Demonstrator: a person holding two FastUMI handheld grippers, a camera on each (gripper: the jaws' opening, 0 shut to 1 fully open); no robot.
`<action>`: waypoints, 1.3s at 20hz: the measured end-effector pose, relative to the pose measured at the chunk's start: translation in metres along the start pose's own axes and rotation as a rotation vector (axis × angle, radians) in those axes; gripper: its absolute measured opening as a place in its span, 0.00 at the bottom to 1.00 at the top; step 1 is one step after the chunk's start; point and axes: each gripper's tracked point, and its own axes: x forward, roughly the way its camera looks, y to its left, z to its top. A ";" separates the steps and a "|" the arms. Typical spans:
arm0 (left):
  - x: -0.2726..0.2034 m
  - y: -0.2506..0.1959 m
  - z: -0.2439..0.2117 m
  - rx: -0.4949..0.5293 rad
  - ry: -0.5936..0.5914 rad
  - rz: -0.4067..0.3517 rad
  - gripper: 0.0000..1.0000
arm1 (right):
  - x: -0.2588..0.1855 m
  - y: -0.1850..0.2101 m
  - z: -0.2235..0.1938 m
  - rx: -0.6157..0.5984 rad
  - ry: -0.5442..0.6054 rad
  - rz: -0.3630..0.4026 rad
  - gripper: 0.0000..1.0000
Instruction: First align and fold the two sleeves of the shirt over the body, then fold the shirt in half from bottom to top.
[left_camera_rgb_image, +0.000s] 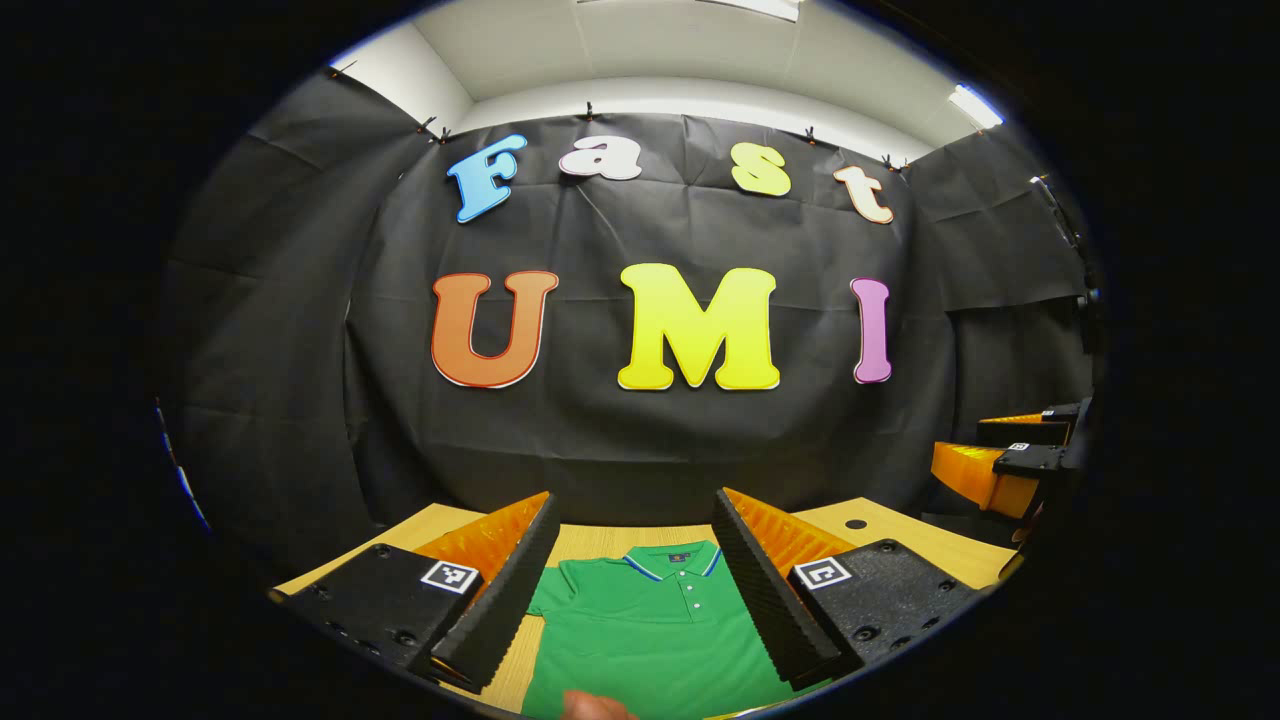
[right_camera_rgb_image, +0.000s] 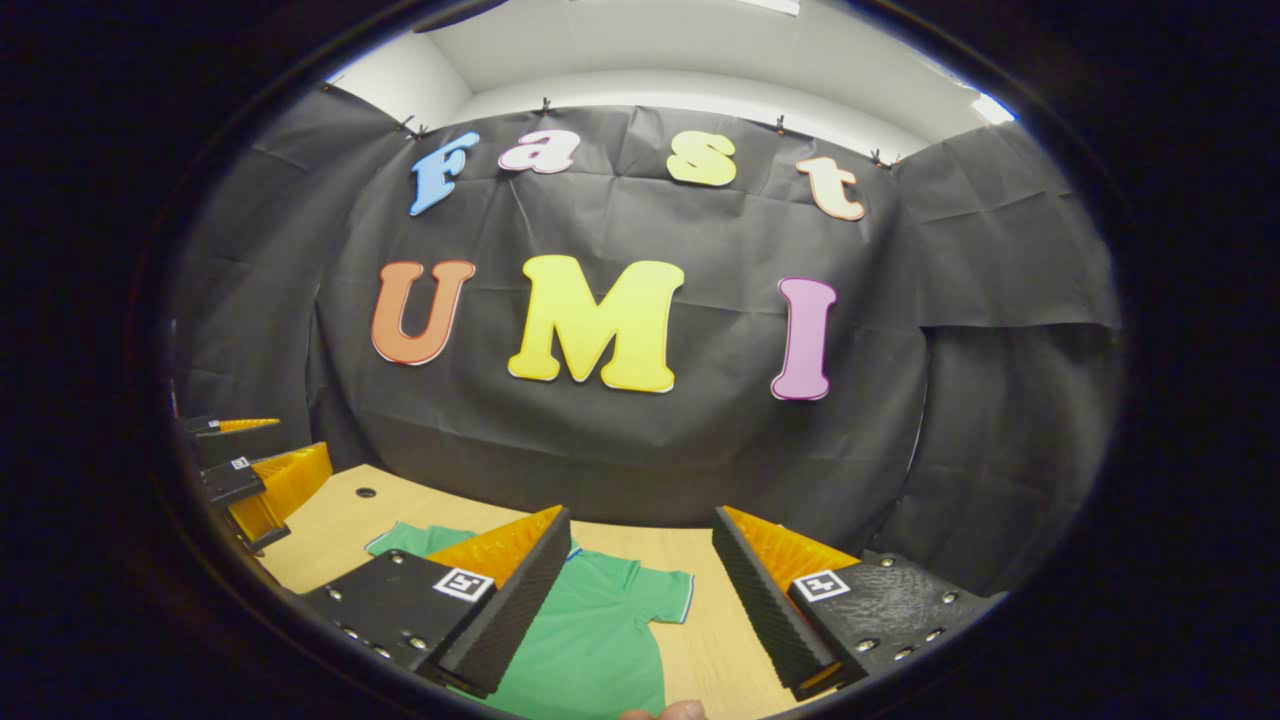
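Polo shirt flat on the wooden counter, sleeves unfolded.
Left hand-held gripper hovers above the collar, fingers apart and empty; right hand-held gripper hangs over the shirt's short sleeve, likewise spread wide, gripping nothing.

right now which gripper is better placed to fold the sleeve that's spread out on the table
Right. The right gripper hangs open with the shirt's spread sleeve between its fingers; the left gripper frames the collar.
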 end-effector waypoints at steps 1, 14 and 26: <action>0.002 0.000 -0.001 -0.001 0.003 0.000 0.98 | 0.003 0.000 0.001 -0.004 0.002 0.001 0.94; 0.012 0.015 -0.016 0.008 0.056 0.077 0.99 | 0.137 -0.016 -0.051 -0.020 0.261 0.088 0.93; 0.004 0.015 -0.017 0.045 0.119 0.185 0.99 | 0.313 -0.084 -0.283 0.066 0.744 -0.030 0.94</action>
